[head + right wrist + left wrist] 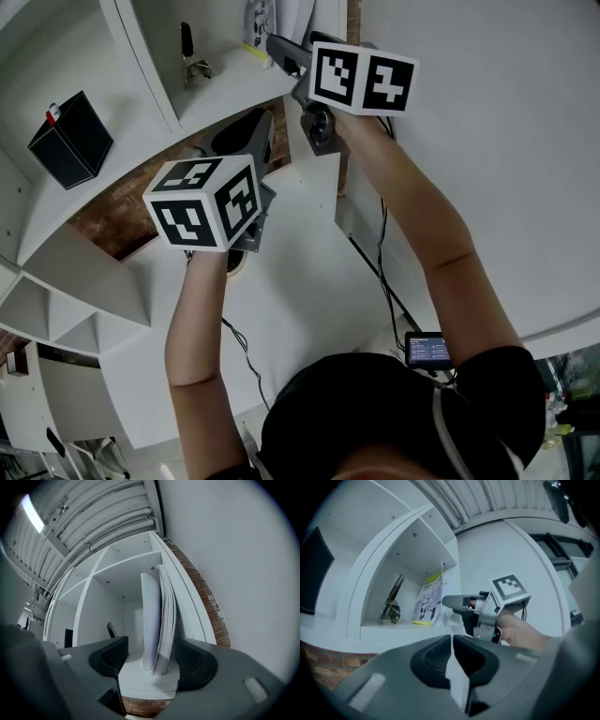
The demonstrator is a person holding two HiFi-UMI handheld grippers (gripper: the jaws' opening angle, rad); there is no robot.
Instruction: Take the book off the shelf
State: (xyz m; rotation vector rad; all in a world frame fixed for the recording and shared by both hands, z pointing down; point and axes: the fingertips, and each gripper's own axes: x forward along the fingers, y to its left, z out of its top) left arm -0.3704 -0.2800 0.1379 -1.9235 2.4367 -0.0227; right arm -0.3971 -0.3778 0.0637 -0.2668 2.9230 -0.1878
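Right tongs [149, 660] spread either side of standing book [161, 620] on shelf [143, 681], left tongs [452, 641] pressed together, dark metal object [391, 606] nearby

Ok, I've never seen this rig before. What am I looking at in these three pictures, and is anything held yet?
There is no robot arm: a person holds a two-jaw gripper in each hand, and the marker cube on each is part of it. The head view looks down from the person's head. The other two views look along each gripper's own jaws. The left gripper has its jaws together and holds nothing. The right gripper is open, with the book upright between its jaws but not gripped. The book stands in a compartment of the white shelf, with a dark metal object beside it.
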